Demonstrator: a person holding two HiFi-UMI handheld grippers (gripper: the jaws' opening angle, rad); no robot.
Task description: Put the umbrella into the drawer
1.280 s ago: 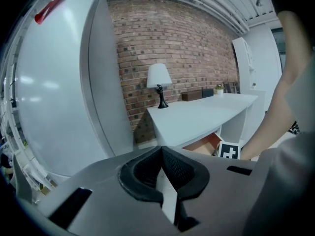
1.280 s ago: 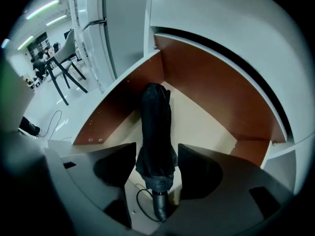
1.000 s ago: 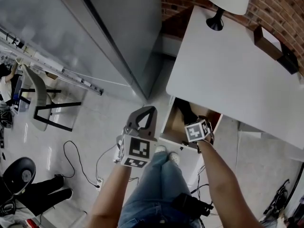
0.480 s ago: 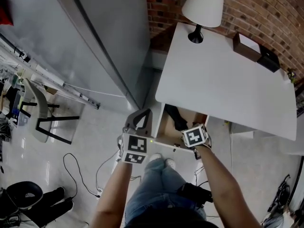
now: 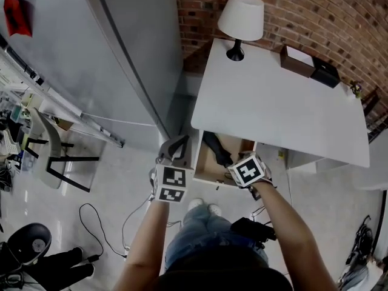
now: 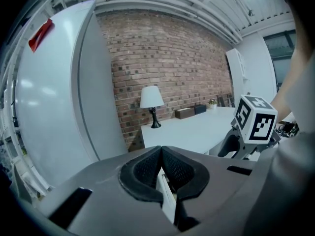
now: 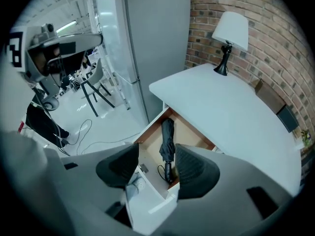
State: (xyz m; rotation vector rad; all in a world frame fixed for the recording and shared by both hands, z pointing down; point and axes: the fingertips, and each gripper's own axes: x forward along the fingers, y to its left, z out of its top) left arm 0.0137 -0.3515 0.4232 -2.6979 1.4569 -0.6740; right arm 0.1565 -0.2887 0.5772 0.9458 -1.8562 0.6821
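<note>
A folded black umbrella (image 7: 167,139) lies lengthwise inside the open wooden drawer (image 7: 147,140) under the white table (image 7: 221,107). In the head view the umbrella (image 5: 216,149) shows as a dark bar in the drawer (image 5: 204,164). My right gripper (image 7: 156,167) hangs high above the drawer's front. Its jaws are closing, apart from each other, with nothing between them. My left gripper (image 5: 176,145) is held left of the drawer, over the floor. In the left gripper view its pads (image 6: 161,167) touch with nothing held.
A white lamp (image 5: 240,18), a brown box (image 5: 297,61) and a black box (image 5: 325,74) stand at the table's far edge by the brick wall. A tall grey cabinet (image 5: 91,53) stands to the left. A chair (image 5: 51,156) and cables (image 5: 91,214) are on the floor.
Both grippers have risen, the right one lifting up and away from the drawer. The umbrella stays in the drawer. More of the table and lamp has come into view.
</note>
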